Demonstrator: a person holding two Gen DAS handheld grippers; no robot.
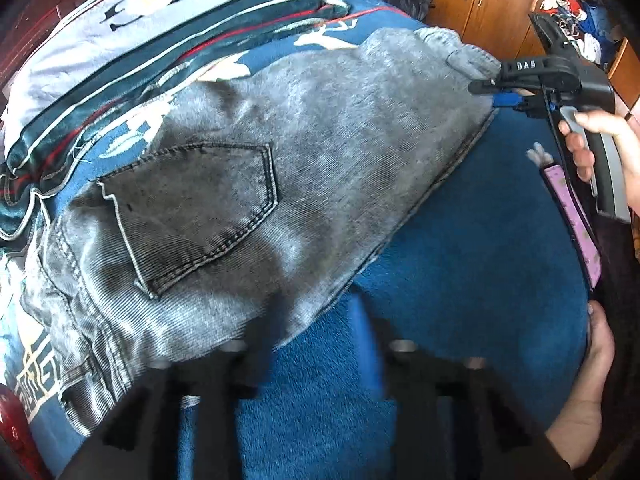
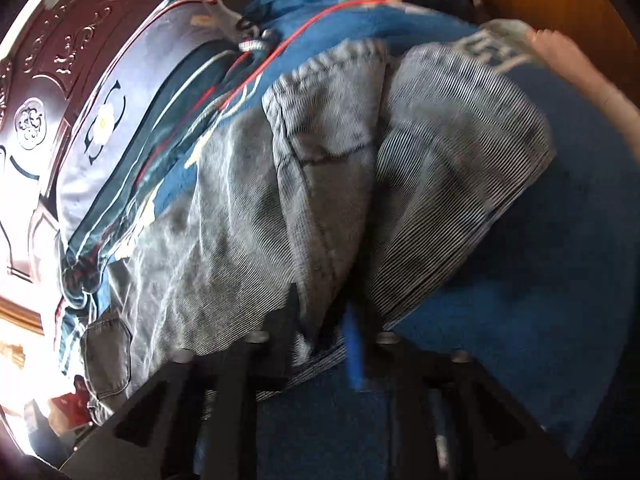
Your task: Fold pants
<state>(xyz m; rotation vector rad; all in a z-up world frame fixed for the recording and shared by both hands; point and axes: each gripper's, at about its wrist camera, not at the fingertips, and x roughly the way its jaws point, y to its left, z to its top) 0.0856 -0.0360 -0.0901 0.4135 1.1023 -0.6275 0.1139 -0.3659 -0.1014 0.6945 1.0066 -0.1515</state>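
My faded grey denim pants [image 1: 248, 184] sprawl from lower left to upper right across the blue plush blanket [image 1: 460, 272]. My right gripper [image 1: 486, 89] is clenched on the hem edge at upper right; my left gripper [image 1: 316, 344] I cannot tell, blurred at bottom centre. Denim looks heavy, floppy; seams give firmest hold. No containers visible.

Right gripper [image 2: 326, 320] clamped; left gripper [image 1: 316, 340] unclear.
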